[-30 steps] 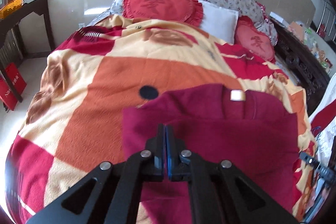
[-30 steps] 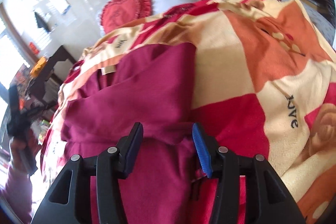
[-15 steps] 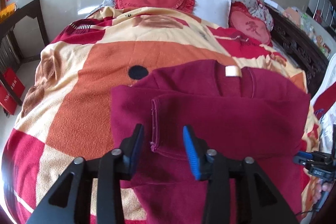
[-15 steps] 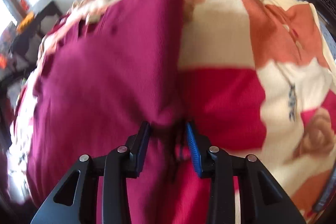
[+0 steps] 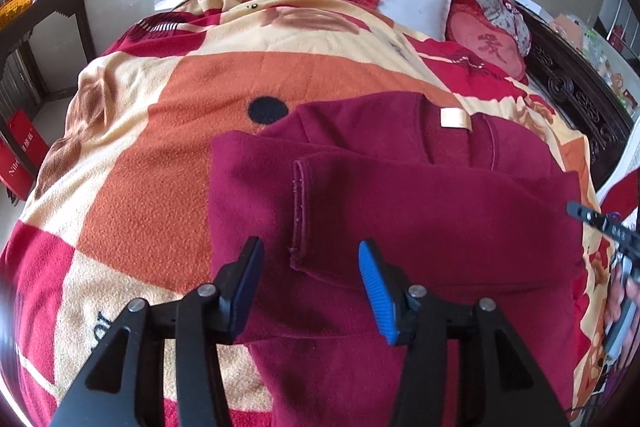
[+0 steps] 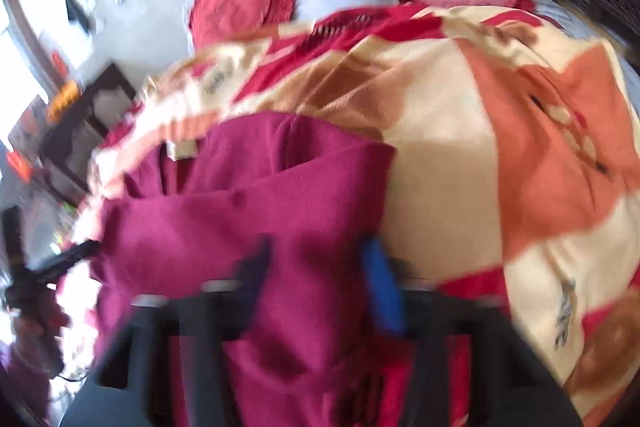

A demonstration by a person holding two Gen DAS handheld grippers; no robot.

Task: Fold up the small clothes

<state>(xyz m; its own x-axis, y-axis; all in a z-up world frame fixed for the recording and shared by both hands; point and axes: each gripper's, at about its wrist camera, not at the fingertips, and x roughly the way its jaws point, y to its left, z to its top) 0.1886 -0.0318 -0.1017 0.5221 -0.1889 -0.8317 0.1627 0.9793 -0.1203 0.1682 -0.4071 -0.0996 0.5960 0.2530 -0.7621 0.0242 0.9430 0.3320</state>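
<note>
Surface: we see a blanket (image 5: 132,155) under the sweater (image 5: 420,211).
Left gripper (image 5: 310,283): wide apart, empty, sleeve cuff ahead.
Right gripper (image 6: 320,283): blurred; apart, grip unclear.
Left view only: neck label (image 5: 455,118).

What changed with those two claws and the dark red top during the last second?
The left claw, shut a second ago, opened and let go of the folded-over sleeve of the dark red fleece top. The right claw narrowed, then widened again; its view is blurred. The patterned fleece blanket stayed put.
</note>
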